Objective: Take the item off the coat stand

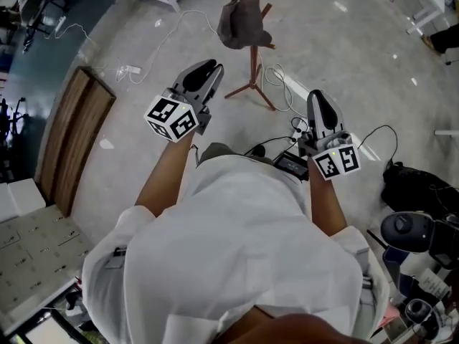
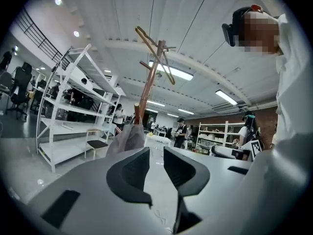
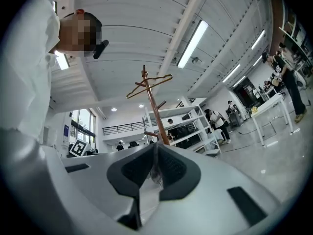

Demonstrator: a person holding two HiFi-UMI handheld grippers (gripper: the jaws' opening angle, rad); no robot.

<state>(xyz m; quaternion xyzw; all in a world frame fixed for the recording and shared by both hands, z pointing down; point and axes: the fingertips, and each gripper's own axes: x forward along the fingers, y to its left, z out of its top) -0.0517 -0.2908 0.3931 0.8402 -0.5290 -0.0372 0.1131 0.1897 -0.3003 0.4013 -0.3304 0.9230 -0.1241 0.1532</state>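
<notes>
Left gripper [image 1: 208, 69], held out in front of the person, has its two jaws partly apart with a clear gap; its own view [image 2: 156, 153] shows nothing between them. Right gripper [image 1: 318, 96] is held lower and further right. Its jaws are closed, tip against tip [image 3: 155, 148], and no held thing can be made out.

Seen from the head view, the person's white shirt [image 1: 237, 249] fills the near part of the scene, with both forearms reaching forward over a pale, glossy floor [image 1: 344, 56]. A long brown wooden panel [image 1: 75, 138] lies flat on the floor at the left. A black bag [image 1: 416, 188] sits on the floor at the right.

Further away, between the two grippers and a little closer to the left one, stands a reddish wooden coat stand [image 1: 252, 49] on splayed legs. A grey fabric item [image 1: 240, 24] hangs on it, draped on the left side of the pole, well apart from both grippers. In the left gripper view the same grey fabric [image 2: 126, 138] shows at the foot of the pole [image 2: 149, 82], beyond the left jaw and not touching it. In the right gripper view the pole [image 3: 154, 106] rises beyond the closed jaws.

White cables [image 1: 281, 84] trail over the floor beside the stand's legs.
</notes>
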